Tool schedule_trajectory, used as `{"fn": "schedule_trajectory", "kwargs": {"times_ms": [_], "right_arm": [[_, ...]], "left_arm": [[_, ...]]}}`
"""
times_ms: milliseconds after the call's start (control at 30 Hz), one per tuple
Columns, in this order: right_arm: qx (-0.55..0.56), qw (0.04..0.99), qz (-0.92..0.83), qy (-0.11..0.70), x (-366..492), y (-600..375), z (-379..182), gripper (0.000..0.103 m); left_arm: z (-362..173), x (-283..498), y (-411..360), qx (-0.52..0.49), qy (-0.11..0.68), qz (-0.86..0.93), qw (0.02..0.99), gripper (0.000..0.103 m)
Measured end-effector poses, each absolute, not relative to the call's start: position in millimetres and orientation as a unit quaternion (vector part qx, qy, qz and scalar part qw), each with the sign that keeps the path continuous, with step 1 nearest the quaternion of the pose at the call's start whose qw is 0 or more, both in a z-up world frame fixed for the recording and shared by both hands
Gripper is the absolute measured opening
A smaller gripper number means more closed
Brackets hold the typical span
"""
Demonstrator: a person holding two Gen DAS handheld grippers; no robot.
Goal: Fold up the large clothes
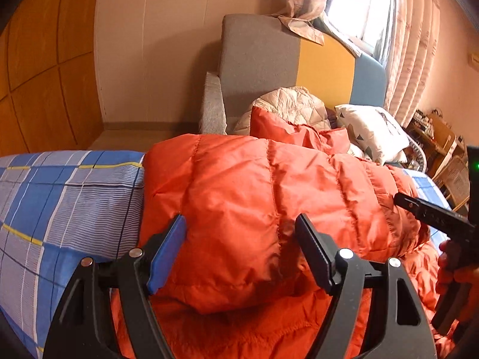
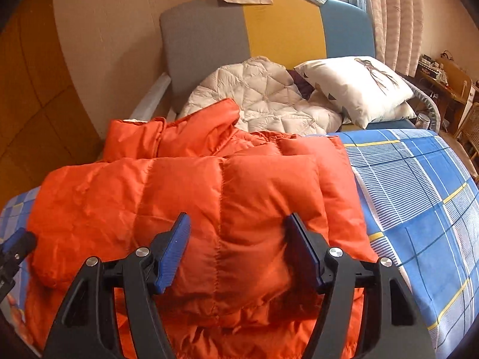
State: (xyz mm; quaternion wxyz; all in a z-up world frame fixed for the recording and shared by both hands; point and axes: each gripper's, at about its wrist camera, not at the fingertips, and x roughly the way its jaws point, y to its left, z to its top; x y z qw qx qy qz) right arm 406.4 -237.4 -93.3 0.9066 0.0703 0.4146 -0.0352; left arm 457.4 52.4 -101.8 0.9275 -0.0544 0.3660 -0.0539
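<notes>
Right tongs (image 2: 238, 249) open above folded orange puffer jacket (image 2: 191, 203) on blue plaid bedsheet (image 2: 419, 197).

Orange jacket (image 2: 185, 197) — blue plaid (yellow-lined) sheet (image 2: 419, 185); white pillow (image 2: 356, 86).

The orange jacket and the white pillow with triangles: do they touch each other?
Apart. In the right wrist view the orange jacket ends short of the white pillow; the cream quilt and a strip of blue checked sheet lie between them.
</notes>
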Motion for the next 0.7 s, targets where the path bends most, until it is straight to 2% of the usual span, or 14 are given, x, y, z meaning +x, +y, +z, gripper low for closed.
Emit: {"fn": "schedule_trajectory", "kwargs": {"times_ms": [500,667,700], "right_arm": [[0.044,0.888,-0.050,0.456,443,-243,-152,0.067],[0.037,0.882,-0.060,0.466,445,-239,-150,0.068],[0.041,0.881,-0.061,0.468,444,-240,-147,0.070]], "left_arm": [[-150,477,45,-0.059,0.392,-0.057,0.916,0.076],[-152,478,50,-0.068,0.404,-0.051,0.911,0.076],[-149,476,51,-0.070,0.405,-0.046,0.910,0.080]]}}
